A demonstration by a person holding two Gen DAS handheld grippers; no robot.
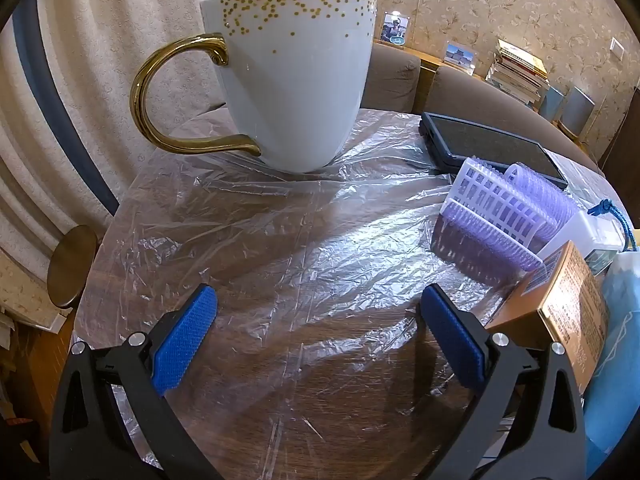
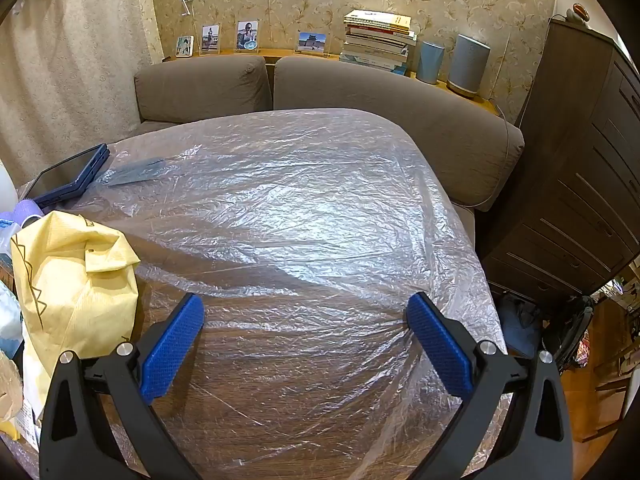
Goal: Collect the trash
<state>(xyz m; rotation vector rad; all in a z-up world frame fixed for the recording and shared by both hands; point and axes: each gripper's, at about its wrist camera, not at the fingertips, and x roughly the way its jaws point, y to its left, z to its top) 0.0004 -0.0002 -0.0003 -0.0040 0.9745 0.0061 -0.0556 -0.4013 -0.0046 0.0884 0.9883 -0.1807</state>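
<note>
My left gripper is open and empty, low over a wooden table under a clear plastic sheet. To its right lie a brown cardboard box, a purple hair roller set and a blue mask or bag. My right gripper is open and empty over the plastic sheet. A crumpled yellow paper bag lies just left of its left finger. A grey-blue scrap lies under the sheet at the far left.
A white mug with gold dots and handle stands at the table's far side ahead of my left gripper. A dark tablet lies right of it, also in the right wrist view. A brown sofa and a dark cabinet stand beyond.
</note>
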